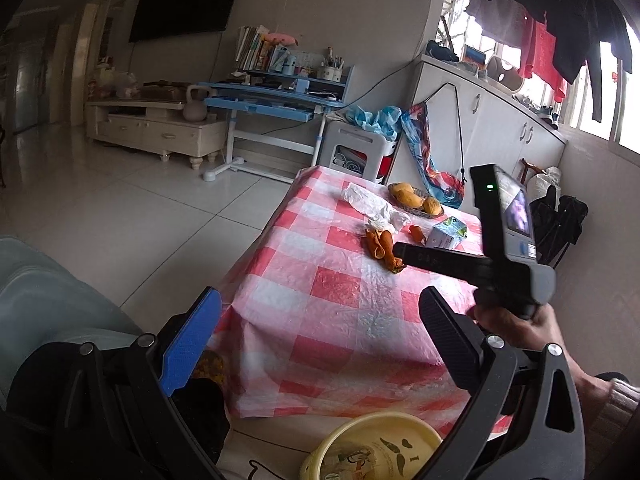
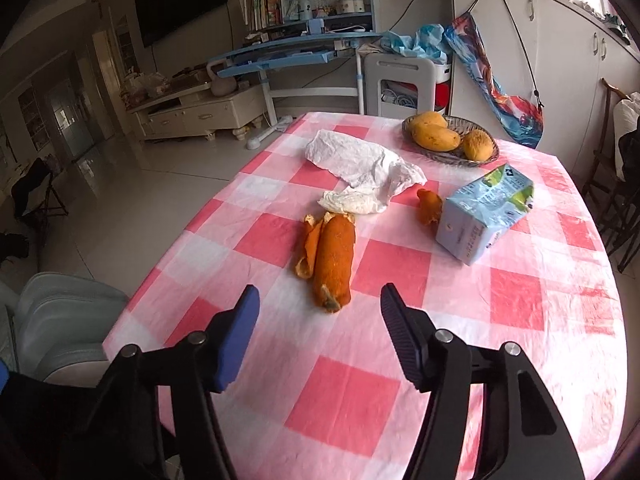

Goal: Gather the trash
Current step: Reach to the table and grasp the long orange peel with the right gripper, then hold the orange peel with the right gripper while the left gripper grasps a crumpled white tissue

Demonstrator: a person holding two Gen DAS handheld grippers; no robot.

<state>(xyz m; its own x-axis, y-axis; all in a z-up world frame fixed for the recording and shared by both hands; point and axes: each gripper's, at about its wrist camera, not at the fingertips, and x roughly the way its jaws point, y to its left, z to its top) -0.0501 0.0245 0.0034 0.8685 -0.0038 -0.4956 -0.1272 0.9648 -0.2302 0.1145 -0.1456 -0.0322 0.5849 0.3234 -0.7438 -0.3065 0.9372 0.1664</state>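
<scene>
Orange, curled strips of fruit peel (image 2: 330, 258) lie near the middle of the bench (image 2: 360, 396), which is covered by a crinkled plastic cloth in red and white checks. A smaller scrap of orange peel (image 2: 429, 207) rests just beside a pale blue milk carton (image 2: 482, 218) lying on its side, and crumpled white tissue (image 2: 362, 168) touches the far end of the long peel. These pieces are judged to be the trash to be collected, since they lie loose on the cloth, whereas the yellow mangoes (image 2: 436, 136) sit together in a woven shallow basket (image 2: 452, 156) at the far edge and appear to be kept.

A round cream plastic basin (image 1: 372, 452) stands below the near edge of the bench, probably placed there as the receptacle.

The right hand-held gripper (image 2: 320, 304) points downward at the near end of the long peel, its blue and black fingers apart on either side of the tip and not touching it; nothing is held. In the left wrist view a bare hand (image 1: 516, 322) holds this tool by its handle above the cloth.

The left hand-held gripper (image 1: 316, 312) hangs back beside the bench edge above the basin, its fingers wide apart and empty.
</scene>
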